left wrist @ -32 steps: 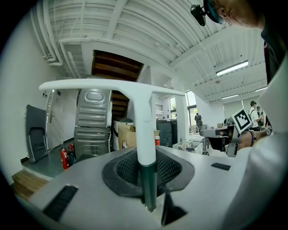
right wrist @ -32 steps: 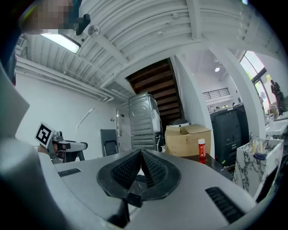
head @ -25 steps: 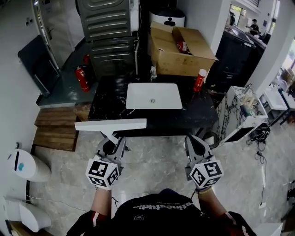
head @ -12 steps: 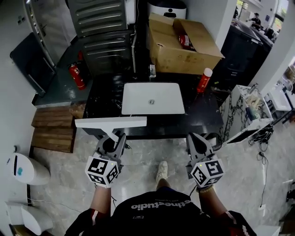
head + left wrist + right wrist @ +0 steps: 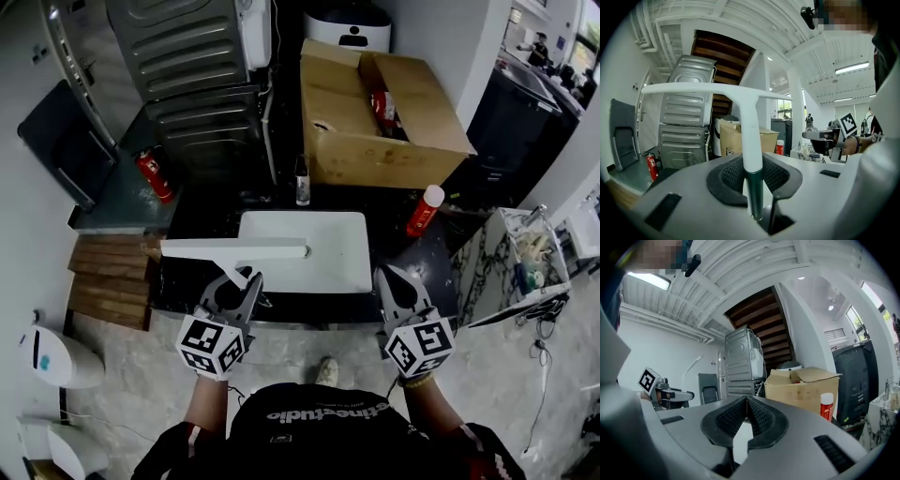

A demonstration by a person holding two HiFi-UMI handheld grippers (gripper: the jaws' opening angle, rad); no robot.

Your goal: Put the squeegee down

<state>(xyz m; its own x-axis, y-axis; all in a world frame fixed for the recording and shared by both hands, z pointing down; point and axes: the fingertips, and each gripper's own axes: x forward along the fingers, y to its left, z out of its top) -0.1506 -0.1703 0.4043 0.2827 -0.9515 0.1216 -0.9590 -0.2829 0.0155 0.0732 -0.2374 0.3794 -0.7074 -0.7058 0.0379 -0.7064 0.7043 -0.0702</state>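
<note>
The white T-shaped squeegee (image 5: 234, 248) is held upright by its dark-green handle end (image 5: 753, 187) in my left gripper (image 5: 232, 283), whose jaws are shut on it. Its long blade (image 5: 712, 89) runs level across the top and, in the head view, lies over the left part of the white sink (image 5: 328, 272). My right gripper (image 5: 394, 279) hovers at the counter's front edge, right of the sink. In the right gripper view its ribbed pads (image 5: 740, 416) meet at the tips with nothing between them, so my right gripper (image 5: 746, 401) is shut and empty.
The black marble counter (image 5: 202, 225) holds a small bottle (image 5: 302, 183) and a red-and-white can (image 5: 425, 210). Behind stand an open cardboard box (image 5: 375, 117) and a grey metal appliance (image 5: 187, 56). A fire extinguisher (image 5: 155, 176) and wooden steps (image 5: 108, 281) are to the left.
The person has walked up to the counter. Both grippers moved forward together, and the squeegee blade now hangs over the sink's left side instead of before the counter's front edge.
</note>
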